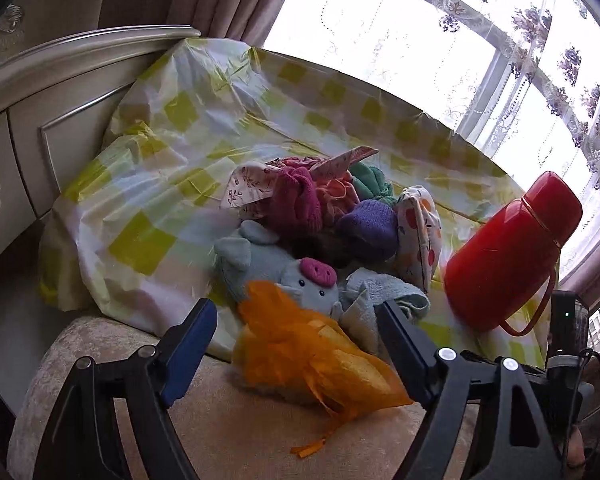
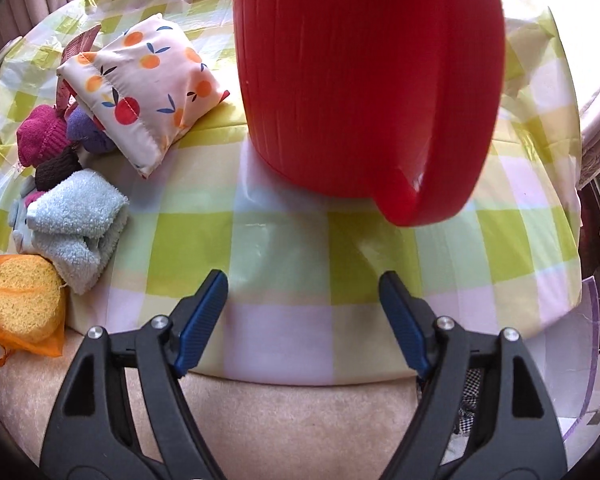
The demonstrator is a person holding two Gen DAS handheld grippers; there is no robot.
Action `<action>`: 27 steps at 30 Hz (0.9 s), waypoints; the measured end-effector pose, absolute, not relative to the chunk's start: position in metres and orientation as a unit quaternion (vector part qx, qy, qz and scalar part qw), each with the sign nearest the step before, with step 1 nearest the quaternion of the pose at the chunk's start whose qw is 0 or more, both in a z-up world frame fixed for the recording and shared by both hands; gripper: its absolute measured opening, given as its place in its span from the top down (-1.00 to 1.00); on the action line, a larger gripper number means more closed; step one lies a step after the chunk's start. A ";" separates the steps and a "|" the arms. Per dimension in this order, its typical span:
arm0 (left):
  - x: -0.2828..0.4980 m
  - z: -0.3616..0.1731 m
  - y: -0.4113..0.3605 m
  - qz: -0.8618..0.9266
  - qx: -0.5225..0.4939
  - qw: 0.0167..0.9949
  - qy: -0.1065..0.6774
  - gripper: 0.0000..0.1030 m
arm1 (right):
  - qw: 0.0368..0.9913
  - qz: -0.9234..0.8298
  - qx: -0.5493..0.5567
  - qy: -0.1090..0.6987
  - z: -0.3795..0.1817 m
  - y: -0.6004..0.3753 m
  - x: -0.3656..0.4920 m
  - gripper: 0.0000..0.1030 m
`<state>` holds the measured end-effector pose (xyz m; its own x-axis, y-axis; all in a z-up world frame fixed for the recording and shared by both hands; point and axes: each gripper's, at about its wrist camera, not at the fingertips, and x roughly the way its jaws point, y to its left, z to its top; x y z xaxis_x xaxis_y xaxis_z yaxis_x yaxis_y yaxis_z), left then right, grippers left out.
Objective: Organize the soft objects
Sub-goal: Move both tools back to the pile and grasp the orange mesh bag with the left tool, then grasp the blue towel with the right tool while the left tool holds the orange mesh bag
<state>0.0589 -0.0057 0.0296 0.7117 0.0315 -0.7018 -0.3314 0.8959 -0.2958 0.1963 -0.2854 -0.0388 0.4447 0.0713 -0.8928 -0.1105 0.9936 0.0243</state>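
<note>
Both tools are hovering spread and empty: the left tool (image 1: 296,324) is straddling the sponge (image 1: 320,356), the right tool (image 2: 304,300) is facing the flask (image 2: 368,80). Socks (image 1: 296,200), towel (image 2: 80,220) and pouch (image 2: 140,88) are lying heaped on the checked tabletop (image 2: 280,232), left of the flask.

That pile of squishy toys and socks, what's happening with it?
Someone is tidying soft things with two hand-held tongs. Both are open and hold nothing right now. The left tongs sit around the sponge in orange mesh, just in front of the pig plush. The right tongs hover over the checkered cloth, facing the red thermos.
</note>
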 end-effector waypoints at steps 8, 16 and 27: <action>0.096 -0.012 -0.004 0.053 -0.229 0.846 0.479 -0.37 | 0.864 0.086 0.004 0.496 -0.020 -0.295 0.170 -0.56; 0.099 -0.009 -0.010 0.015 -0.221 0.854 0.471 0.05 | 0.860 0.140 -0.037 0.490 -0.017 -0.229 0.167 -0.56; 0.058 0.014 0.018 0.075 -0.270 0.883 0.376 0.16 | 0.847 0.225 -0.058 0.477 -0.015 -0.150 0.181 -0.65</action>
